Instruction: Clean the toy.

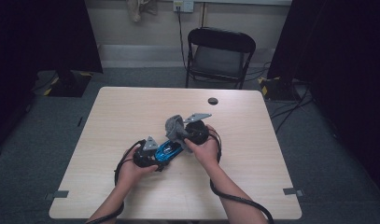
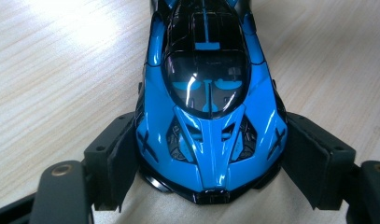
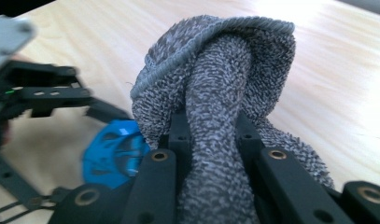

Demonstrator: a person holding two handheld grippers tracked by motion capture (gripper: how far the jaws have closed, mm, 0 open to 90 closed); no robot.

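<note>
Glossy blue toy car — nubbly grey terry cloth — matt wood-grain table

Pale wooden table, blue toy car on it.

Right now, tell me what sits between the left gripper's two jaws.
The blue toy car sits there: the left gripper holds its nose end between both pads, seen in the left gripper view.

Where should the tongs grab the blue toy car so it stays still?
Across the nose, one pad on each flank. The left tongs already clamp the blue toy car that way: its sides there are smooth and nearly parallel, and it sits flat on the table. Come in low from the front.
</note>
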